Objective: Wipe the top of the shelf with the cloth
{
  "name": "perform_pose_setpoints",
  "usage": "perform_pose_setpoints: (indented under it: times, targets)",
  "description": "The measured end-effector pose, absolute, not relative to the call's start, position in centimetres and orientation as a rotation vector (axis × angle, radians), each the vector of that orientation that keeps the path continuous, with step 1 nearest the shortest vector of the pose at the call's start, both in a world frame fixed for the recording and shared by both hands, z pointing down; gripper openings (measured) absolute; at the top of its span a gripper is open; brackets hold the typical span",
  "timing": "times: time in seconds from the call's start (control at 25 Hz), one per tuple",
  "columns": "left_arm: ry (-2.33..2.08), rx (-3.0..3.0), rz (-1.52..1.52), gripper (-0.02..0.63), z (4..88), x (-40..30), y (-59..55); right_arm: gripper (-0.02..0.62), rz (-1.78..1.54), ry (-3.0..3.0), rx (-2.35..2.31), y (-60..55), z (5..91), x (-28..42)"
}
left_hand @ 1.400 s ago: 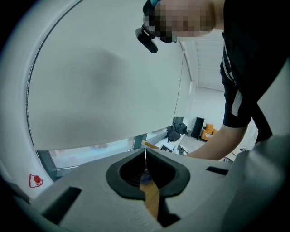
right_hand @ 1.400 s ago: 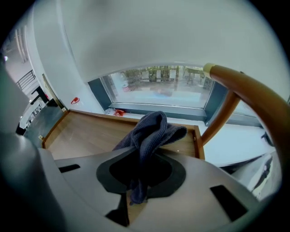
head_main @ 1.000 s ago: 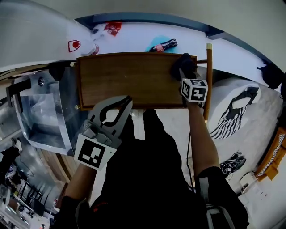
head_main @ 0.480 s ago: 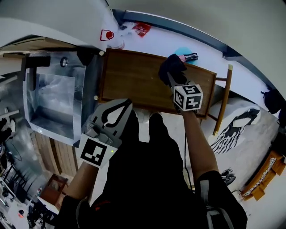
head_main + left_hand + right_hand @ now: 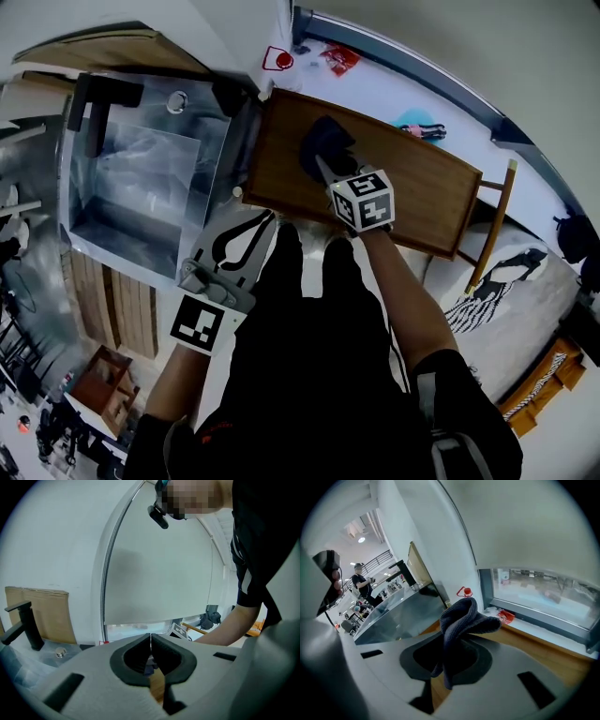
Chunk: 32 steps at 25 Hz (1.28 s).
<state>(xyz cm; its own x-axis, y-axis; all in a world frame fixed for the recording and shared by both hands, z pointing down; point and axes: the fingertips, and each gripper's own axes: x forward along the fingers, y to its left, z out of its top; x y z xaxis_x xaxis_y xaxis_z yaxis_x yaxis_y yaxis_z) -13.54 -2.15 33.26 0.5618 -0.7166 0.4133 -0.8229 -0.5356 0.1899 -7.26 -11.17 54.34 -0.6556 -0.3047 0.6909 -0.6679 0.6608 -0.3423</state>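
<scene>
The right gripper [image 5: 452,656] has its jaws clamped on a dark grey-blue cloth [image 5: 461,620], which bunches up and folds over beyond the jaw tips. In the head view this bundle sits over the wooden shelf top [image 5: 422,192], toward the end that lies beside a steel sink [image 5: 141,197]; whether the cloth presses on the wood cannot be told. The right gripper's marker cube [image 5: 364,199] stands above the near edge of the shelf.

The left gripper [image 5: 266,219] hangs off the shelf, near the person's dark trousers [image 5: 309,337], between the sink's corner and the shelf's near edge. Its jaws are closed tip to tip with nothing between them.

A black faucet [image 5: 98,98] stands at the sink's far side, and a brown cardboard sheet [image 5: 44,613] leans against the white wall behind it. Past the shelf, on the window ledge, lie a red packet [image 5: 339,58] and a teal item [image 5: 417,122]. A wooden pole [image 5: 492,225] stands at the shelf's right end
</scene>
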Motion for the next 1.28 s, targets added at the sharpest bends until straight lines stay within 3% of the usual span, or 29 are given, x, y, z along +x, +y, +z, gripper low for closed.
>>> perform_pose_setpoints:
  times: [0.56, 1.28]
  targets:
    - [-1.317, 2.370, 0.393, 0.021, 34.6, -19.4, -0.6, 0.048, 0.790, -2.273, 0.601, -9.4, 57.0, -16.7]
    - [-1.213, 2.393, 0.438, 0.021, 36.5, -16.3, -0.6, 0.048, 0.791, -2.139, 0.687, -8.8, 62.0, -11.4]
